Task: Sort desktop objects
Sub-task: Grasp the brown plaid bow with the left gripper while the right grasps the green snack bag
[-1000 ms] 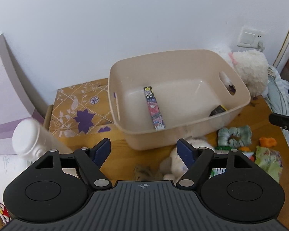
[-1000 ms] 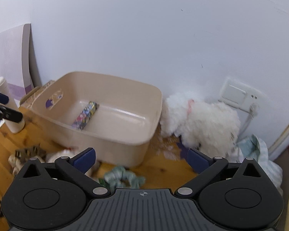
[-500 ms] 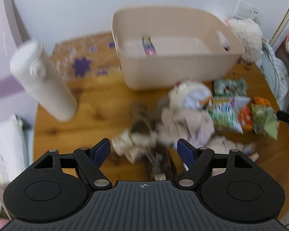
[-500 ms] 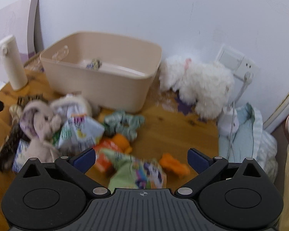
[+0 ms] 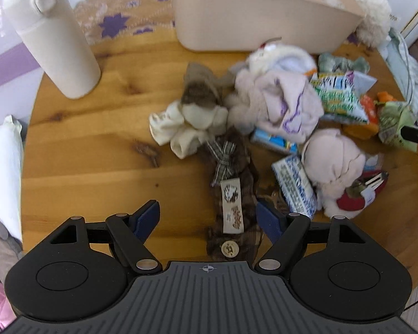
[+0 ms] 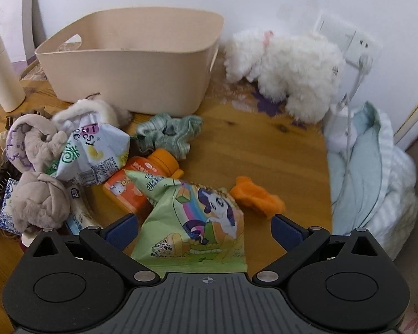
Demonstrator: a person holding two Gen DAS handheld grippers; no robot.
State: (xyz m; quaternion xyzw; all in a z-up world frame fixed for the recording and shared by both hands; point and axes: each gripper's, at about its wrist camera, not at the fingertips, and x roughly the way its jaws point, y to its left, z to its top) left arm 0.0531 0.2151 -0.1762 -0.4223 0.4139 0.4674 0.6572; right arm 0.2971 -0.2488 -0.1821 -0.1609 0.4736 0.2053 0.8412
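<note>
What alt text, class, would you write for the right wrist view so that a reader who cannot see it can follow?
The right gripper hangs with jaws open over a green snack bag on a round wooden table. Behind the bag lie an orange bottle, a green scrunchie and soft toys, with a beige tub near the wall.

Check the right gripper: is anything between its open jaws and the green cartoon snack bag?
Nothing visible. The right gripper is open with the green snack bag lying directly between its fingers on the table. The orange bottle lies behind the bag, not in front.
</note>
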